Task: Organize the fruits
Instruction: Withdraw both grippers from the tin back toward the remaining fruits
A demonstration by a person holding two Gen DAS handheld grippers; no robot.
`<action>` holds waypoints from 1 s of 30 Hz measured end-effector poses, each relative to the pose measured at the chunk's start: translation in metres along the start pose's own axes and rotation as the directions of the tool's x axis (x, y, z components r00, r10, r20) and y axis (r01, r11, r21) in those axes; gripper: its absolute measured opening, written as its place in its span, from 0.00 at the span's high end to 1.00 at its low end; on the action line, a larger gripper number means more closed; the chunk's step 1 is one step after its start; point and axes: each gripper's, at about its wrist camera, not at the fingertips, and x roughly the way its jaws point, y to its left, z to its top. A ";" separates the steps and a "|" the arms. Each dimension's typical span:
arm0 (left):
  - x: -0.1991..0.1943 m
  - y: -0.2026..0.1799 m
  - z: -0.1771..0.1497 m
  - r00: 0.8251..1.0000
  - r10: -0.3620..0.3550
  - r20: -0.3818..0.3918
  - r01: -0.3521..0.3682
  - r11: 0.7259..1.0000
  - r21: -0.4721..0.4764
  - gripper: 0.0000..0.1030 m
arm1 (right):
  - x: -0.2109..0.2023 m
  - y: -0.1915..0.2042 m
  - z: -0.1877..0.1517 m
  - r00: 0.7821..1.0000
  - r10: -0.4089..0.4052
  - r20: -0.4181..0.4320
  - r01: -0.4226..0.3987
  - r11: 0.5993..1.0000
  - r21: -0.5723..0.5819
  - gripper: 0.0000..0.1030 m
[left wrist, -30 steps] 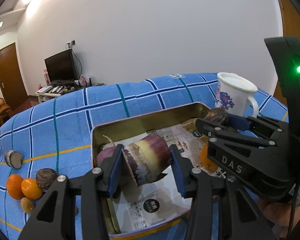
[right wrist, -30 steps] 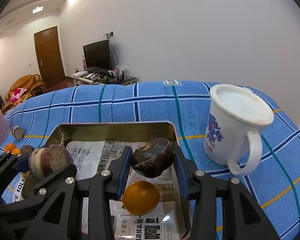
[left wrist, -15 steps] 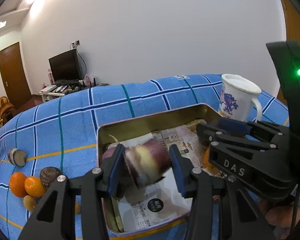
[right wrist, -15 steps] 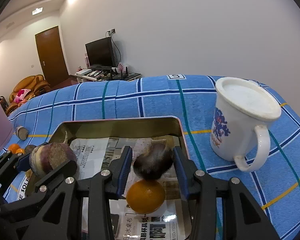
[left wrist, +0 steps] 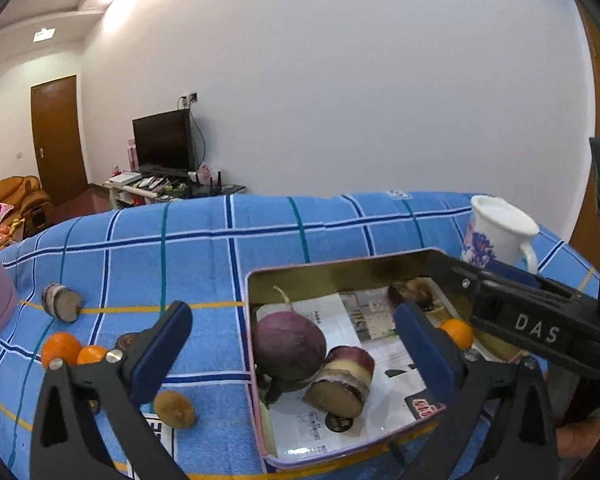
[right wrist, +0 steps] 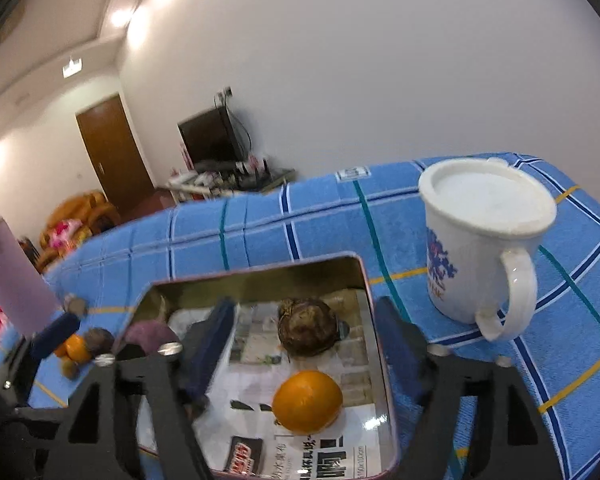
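Observation:
A metal tin (left wrist: pixel 340 270) lined with newspaper sits on the blue checked cloth. In it lie a round purple fruit (left wrist: pixel 289 346), a cut purple-and-cream piece (left wrist: pixel 342 380), a dark brown fruit (right wrist: pixel 308 326) and an orange (right wrist: pixel 307 400). My left gripper (left wrist: pixel 292 344) is open and empty above the tin's left side. My right gripper (right wrist: pixel 304 334) is open and empty over the brown fruit; it shows in the left wrist view (left wrist: pixel 532 312). Loose oranges (left wrist: pixel 61 348), a dark fruit (left wrist: pixel 126 340), a small brown fruit (left wrist: pixel 175 408) and a cut piece (left wrist: pixel 62 307) lie on the cloth at left.
A white lidded mug (right wrist: pixel 482 244) with a blue pattern stands right of the tin; it shows in the left wrist view (left wrist: pixel 500 230). A pink container (right wrist: pixel 14 276) stands at the far left. Behind the table is a room with a TV (left wrist: pixel 162 142) and a door.
Both grippers have opened. The left one let go of the cut purple piece, the right one the dark brown fruit; both now lie in the tin. Both grippers have drawn back.

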 end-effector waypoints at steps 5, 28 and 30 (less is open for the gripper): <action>-0.008 -0.008 -0.002 0.999 0.023 0.034 -0.025 0.998 0.061 0.00 | -0.013 0.012 -0.003 0.997 0.000 0.074 0.004 0.999 -0.053 0.22; -0.030 0.039 -0.018 0.981 0.186 0.051 -0.190 0.978 0.087 0.00 | -0.048 0.036 -0.022 0.964 -0.104 0.244 0.135 0.984 -0.115 0.23; -0.031 0.047 -0.020 0.981 0.190 0.044 -0.193 0.977 0.090 0.00 | -0.049 0.041 -0.023 0.964 -0.106 0.243 0.141 0.981 -0.130 0.23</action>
